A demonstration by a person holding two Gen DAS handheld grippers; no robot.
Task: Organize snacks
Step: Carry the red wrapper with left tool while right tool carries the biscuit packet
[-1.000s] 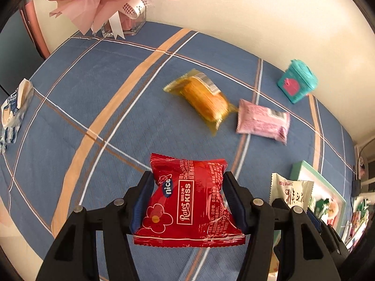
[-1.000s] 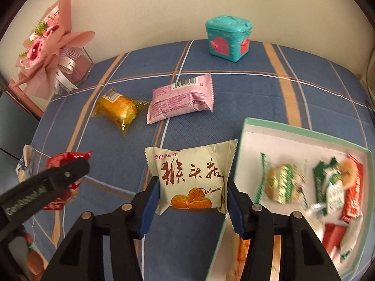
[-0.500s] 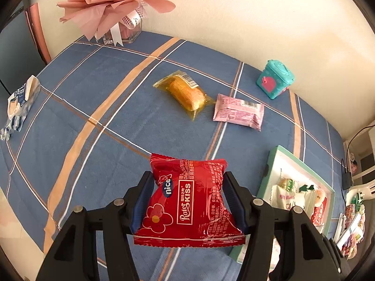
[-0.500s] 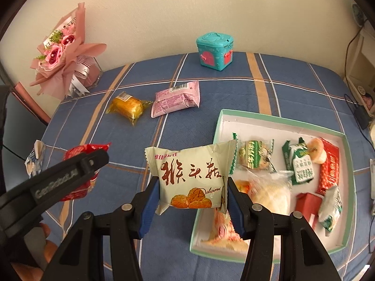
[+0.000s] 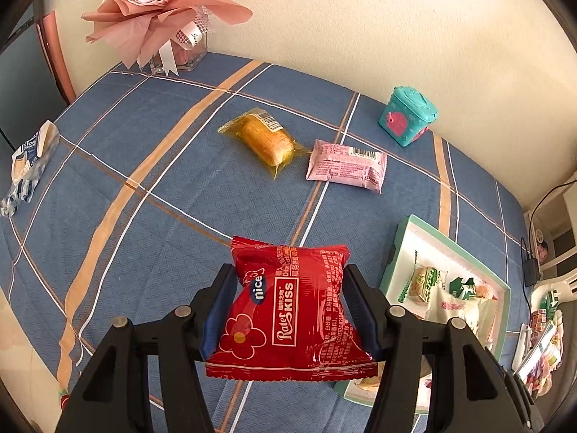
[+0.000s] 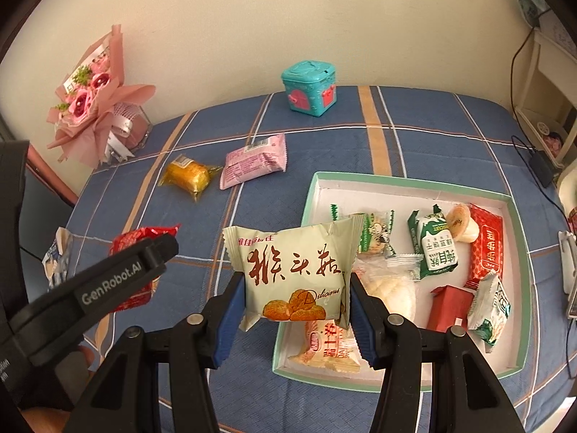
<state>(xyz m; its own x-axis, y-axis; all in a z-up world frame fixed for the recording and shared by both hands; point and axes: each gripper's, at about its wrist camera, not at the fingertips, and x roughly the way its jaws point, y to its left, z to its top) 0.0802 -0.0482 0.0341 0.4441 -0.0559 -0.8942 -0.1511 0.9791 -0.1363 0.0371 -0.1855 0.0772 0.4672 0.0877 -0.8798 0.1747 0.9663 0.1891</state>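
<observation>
Pinching crinkly foil pillow packs: left gripper (image 5: 290,303) a glossy red packet (image 5: 288,310), right gripper (image 6: 294,288) a cream packet (image 6: 292,274).

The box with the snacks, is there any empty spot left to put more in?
Yes. The snack box is bare along its far wall, behind the green packets, and in its near right corner. The near left side is crowded around the white bun. Outside, the blue cloth lies bare between the box and the pink packet.
</observation>
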